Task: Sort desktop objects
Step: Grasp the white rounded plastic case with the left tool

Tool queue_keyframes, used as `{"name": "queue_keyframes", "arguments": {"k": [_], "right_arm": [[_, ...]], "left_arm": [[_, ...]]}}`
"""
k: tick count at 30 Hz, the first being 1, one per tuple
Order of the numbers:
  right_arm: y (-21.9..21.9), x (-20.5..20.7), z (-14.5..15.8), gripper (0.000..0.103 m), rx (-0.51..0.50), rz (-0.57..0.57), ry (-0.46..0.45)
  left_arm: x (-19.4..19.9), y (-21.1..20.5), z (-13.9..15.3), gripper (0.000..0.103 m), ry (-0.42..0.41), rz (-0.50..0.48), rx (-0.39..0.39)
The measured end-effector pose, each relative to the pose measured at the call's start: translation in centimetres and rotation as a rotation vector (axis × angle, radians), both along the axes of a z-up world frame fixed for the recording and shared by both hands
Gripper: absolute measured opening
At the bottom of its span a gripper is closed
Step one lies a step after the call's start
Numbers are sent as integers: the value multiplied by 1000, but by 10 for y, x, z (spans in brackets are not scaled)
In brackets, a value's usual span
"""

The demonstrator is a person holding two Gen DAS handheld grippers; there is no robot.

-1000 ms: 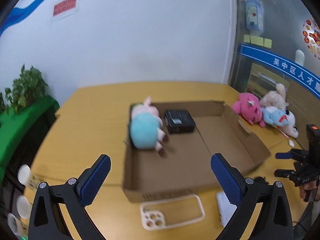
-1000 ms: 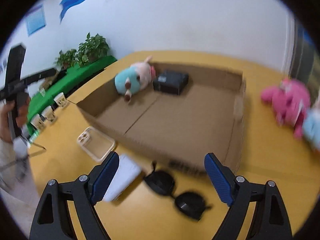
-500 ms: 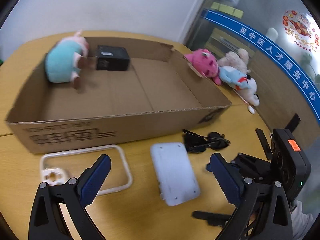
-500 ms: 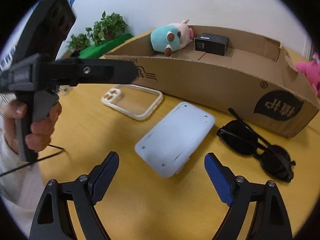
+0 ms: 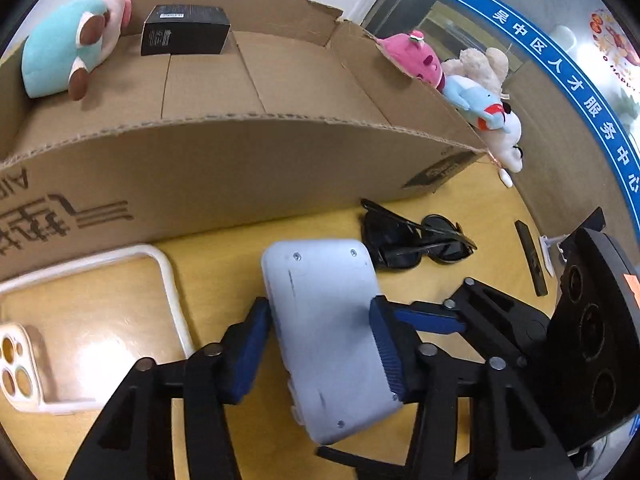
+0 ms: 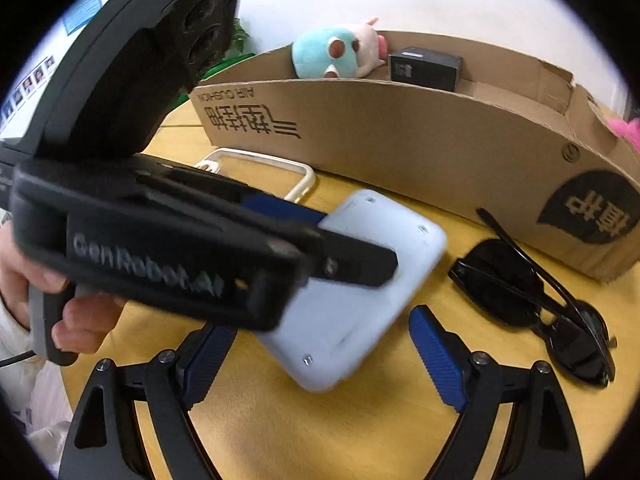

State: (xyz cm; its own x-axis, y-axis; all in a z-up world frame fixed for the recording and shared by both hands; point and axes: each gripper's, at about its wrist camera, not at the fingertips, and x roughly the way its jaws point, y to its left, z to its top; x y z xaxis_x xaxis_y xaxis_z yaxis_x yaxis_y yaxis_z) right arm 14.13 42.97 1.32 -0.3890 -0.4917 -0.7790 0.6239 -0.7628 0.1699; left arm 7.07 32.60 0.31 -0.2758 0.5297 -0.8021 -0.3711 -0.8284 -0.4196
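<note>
A pale grey flat device lies on the yellow table in front of the cardboard box. My left gripper straddles it. Its jaws are closing, and both blue pads meet the device's long sides. In the right wrist view the left gripper crosses over the device from the left, held by a hand. My right gripper stands open just short of the device's near corner. Black sunglasses lie to its right.
A white phone case lies left of the device. In the box are a teal plush pig and a small black box. Pink, beige and blue plush toys sit past the box's right end.
My left gripper has dropped onto the grey device, and its jaws have narrowed from wide open to its sides. My right gripper has come lower and closer to the device.
</note>
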Motion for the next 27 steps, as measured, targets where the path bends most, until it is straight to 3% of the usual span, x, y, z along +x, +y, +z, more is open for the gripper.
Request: {"name": "queue_keyframes", "arguments": {"k": [5,11,16,21,27], "right_arm": [[-9,15,-1,87,67,40,43],[-8,37,-2,87,75,112,66],[-11,38,-2,87,83,90,82],[-7,39,1,86,42,67,64],[-9,34,22,85,24,50,113]], "left_arm": [[18,-9,0,47,-8,57,10],[42,-19,0,43,-4,89,39],[46,-22,1,40,-5,105,52],[51,-28,10,27,18,115,63],[46,-32,40,27,82,125,86]]}}
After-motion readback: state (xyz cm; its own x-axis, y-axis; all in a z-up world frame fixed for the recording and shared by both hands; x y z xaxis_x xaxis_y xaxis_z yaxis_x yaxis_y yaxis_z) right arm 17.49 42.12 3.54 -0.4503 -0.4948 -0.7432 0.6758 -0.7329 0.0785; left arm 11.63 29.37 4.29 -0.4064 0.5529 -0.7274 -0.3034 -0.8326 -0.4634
